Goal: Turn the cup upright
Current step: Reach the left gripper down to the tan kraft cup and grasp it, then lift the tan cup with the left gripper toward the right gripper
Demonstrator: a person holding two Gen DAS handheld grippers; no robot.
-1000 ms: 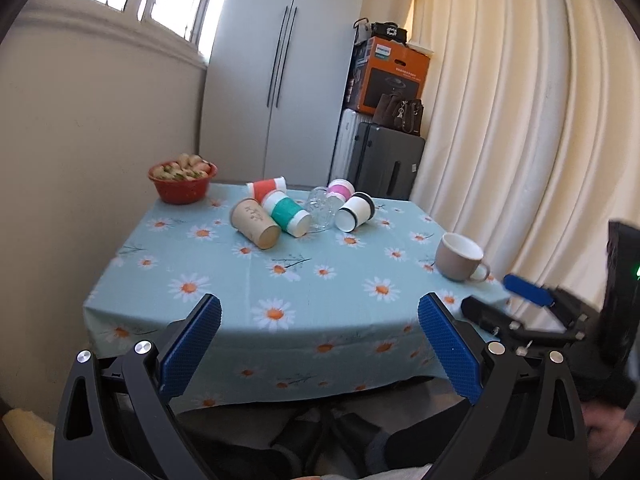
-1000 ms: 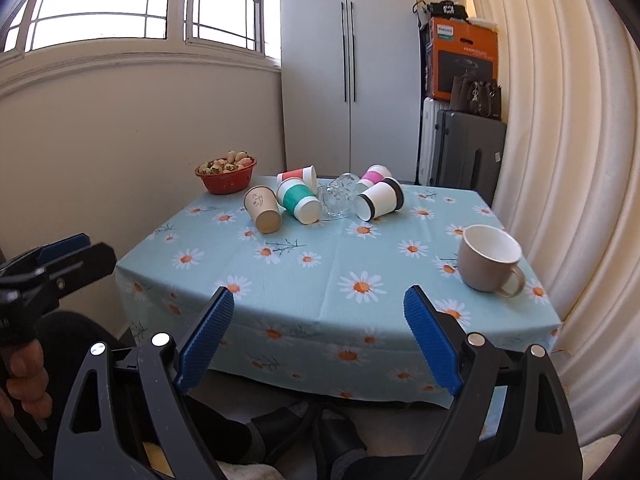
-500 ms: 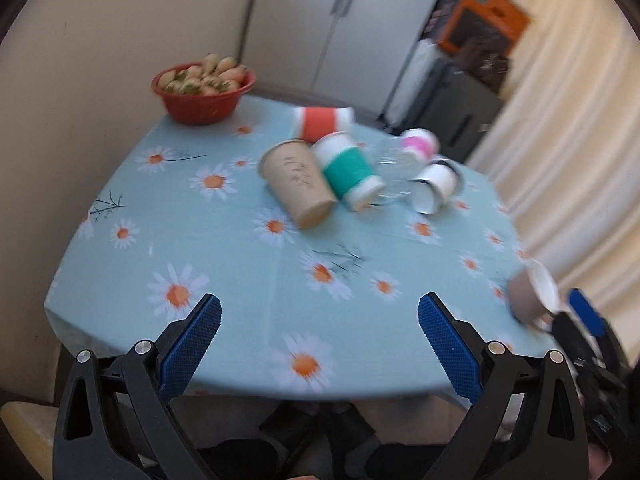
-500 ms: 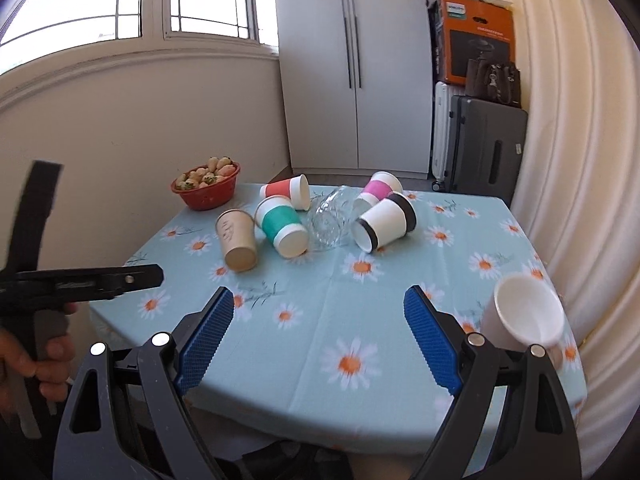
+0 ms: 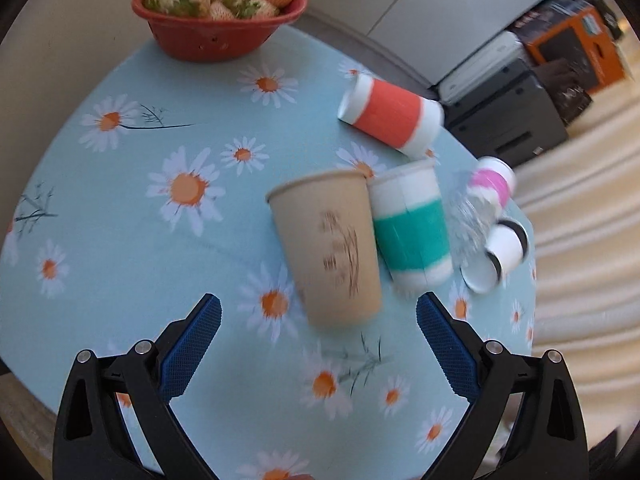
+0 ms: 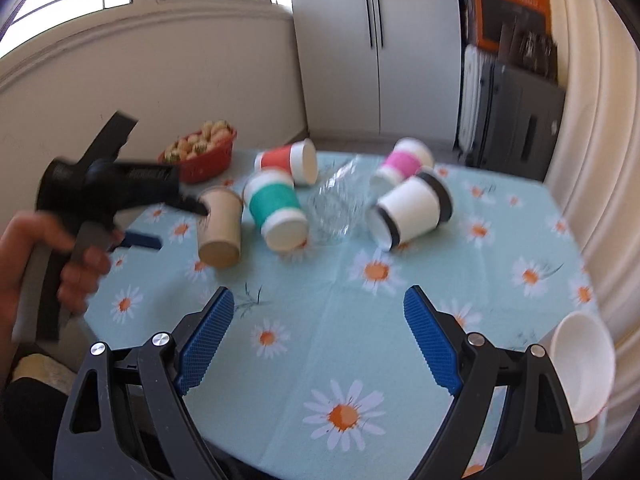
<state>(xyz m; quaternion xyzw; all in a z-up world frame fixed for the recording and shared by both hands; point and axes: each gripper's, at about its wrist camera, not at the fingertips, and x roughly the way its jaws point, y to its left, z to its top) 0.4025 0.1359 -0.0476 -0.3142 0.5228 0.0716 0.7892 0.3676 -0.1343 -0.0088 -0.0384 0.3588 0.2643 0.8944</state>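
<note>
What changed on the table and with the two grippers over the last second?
The left gripper swung in over the table toward the tan cup, fingers open, nothing held. The right gripper also advanced, open and empty. The cups, all still on their sides, the strawberry bowl and the mug have not moved.

Left tongs [image 5: 318, 330]: mine, spread wide, holding nothing.
Tan cup [image 5: 328, 248]: on its side, just ahead.
Teal-banded cup [image 5: 412, 226]: touching it.
Tabletop [image 5: 120, 208]: daisy-print cloth.

Red strawberry bowl [image 5: 219, 28], daisy tablecloth [image 5: 120, 200]
</note>
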